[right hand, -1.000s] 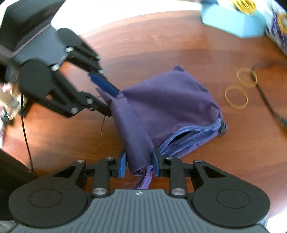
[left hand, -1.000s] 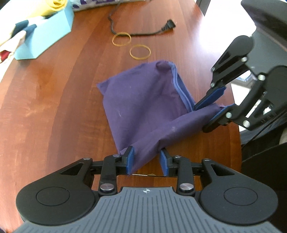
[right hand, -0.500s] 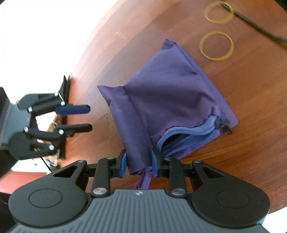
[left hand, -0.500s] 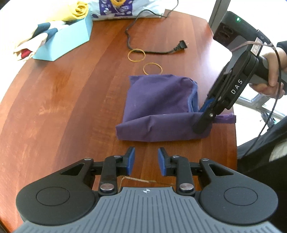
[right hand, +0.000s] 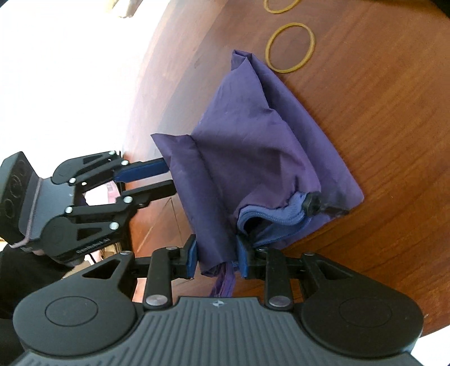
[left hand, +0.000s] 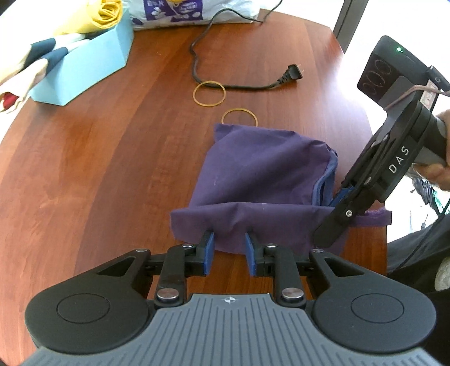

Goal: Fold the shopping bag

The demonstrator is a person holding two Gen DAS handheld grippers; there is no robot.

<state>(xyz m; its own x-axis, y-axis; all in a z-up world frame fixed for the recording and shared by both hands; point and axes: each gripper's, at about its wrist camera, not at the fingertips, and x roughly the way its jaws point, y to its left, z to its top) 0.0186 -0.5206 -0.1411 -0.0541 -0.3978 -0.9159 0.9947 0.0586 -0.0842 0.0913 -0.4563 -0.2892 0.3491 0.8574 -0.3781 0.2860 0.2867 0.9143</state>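
Observation:
The purple shopping bag [left hand: 264, 169] lies on the wooden table [left hand: 112, 169], its near part folded over into a thick edge. My left gripper [left hand: 229, 247] points down at that fold. Its jaws are closing with the folded edge between the fingertips, and the pads stand a little apart from the cloth. My right gripper [right hand: 216, 250] is shut on a bunch of the bag beside the blue zipper [right hand: 275, 216]. In the left wrist view the right gripper [left hand: 334, 208] comes in from the right, held by a hand. In the right wrist view the left gripper [right hand: 171, 180] meets the bag's far edge.
Two rubber bands [left hand: 209, 93] [left hand: 239, 116] lie just beyond the bag. A black power cord [left hand: 292, 74] runs behind them. A light-blue box [left hand: 84, 64] with cloths and a white plastic bag [left hand: 182, 11] stand at the back left. The table edge [left hand: 377, 174] is close on the right.
A second ago both grippers held the bag lifted. The bag now lies folded on the table. The left gripper let go, drew back, then came forward to the fold. The right gripper rolled and sank.

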